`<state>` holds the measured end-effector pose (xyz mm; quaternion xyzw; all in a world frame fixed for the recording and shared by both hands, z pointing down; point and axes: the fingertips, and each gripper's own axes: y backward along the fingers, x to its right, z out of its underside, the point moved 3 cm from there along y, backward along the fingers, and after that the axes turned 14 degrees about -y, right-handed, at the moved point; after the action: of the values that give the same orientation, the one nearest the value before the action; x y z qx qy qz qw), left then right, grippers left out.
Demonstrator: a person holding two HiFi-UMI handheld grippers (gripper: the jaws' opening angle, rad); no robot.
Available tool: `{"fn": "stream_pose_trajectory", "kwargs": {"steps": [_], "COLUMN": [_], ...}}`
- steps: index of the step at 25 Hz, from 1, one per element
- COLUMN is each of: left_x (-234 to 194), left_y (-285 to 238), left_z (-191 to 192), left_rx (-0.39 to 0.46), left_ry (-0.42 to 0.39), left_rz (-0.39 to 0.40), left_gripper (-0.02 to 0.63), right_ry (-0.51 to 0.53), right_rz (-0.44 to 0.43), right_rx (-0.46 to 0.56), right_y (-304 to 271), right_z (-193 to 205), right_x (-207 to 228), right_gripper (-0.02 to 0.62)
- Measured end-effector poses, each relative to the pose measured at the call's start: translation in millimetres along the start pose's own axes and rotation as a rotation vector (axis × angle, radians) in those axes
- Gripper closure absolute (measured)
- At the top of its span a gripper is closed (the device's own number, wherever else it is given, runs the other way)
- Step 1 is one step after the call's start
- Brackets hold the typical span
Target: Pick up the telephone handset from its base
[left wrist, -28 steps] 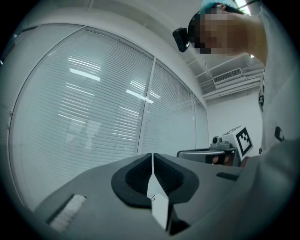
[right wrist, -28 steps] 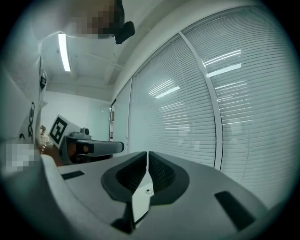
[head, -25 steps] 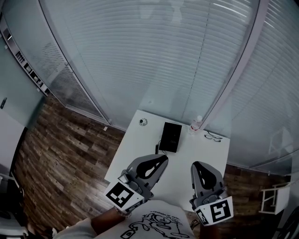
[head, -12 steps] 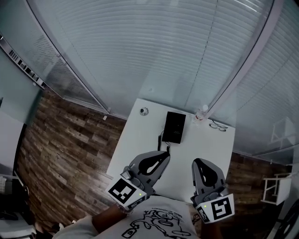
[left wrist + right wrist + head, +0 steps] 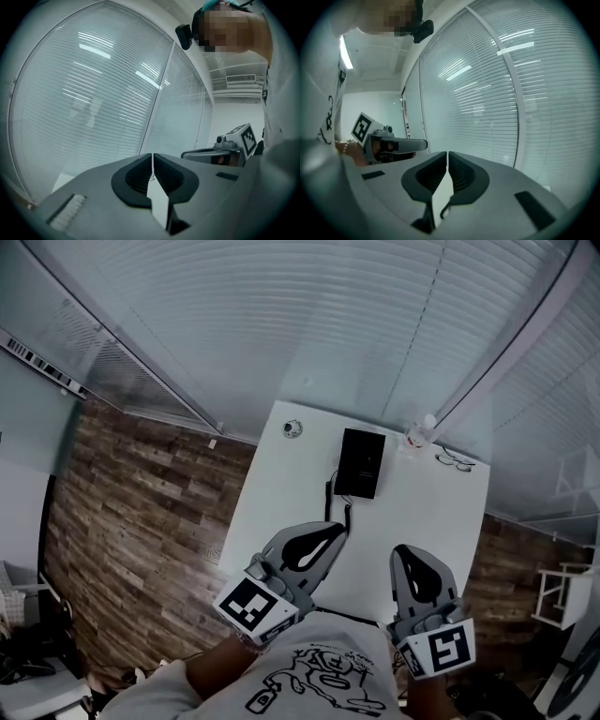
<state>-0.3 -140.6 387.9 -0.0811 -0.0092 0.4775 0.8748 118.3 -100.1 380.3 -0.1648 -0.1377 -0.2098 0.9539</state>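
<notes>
A black telephone [image 5: 361,463] lies on the far half of a white table [image 5: 281,493], and its dark cord [image 5: 339,509] trails toward me. Whether the handset rests on the base is too small to tell. My left gripper [image 5: 335,529] hovers over the table's near part, short of the cord, shut with nothing in it. My right gripper [image 5: 405,551] is level with it on the right, also shut and empty. In the left gripper view the left gripper [image 5: 153,155] shows jaws meeting at the tips; the right gripper [image 5: 447,153] shows the same in its own view.
A small round object [image 5: 292,428] sits at the table's far left corner, with a bottle [image 5: 417,435] and a pair of glasses [image 5: 457,460] at the far right. Glass walls with blinds rise behind the table. Wood floor lies to the left and a white chair [image 5: 562,587] to the right.
Both grippers have sunk toward the table and stayed shut. In the head view the table and telephone have shifted up and to the right and look a little larger.
</notes>
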Motion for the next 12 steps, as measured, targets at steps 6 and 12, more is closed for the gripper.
{"fn": "stream_pose_trajectory", "kwargs": {"steps": [6, 12], "left_x": [-23, -41], "left_y": [-11, -31], "left_z": [21, 48], "left_rx": [-0.031, -0.065], "left_ry": [0.022, 0.033], "left_rz": [-0.018, -0.021], "left_gripper": [0.594, 0.592], "right_ry": [-0.005, -0.009], "right_rz": [0.009, 0.013], "right_rx": [-0.019, -0.037], "right_y": [-19, -46], "right_z": [14, 31], "right_x": [11, 30], "right_gripper": [0.583, 0.583]}}
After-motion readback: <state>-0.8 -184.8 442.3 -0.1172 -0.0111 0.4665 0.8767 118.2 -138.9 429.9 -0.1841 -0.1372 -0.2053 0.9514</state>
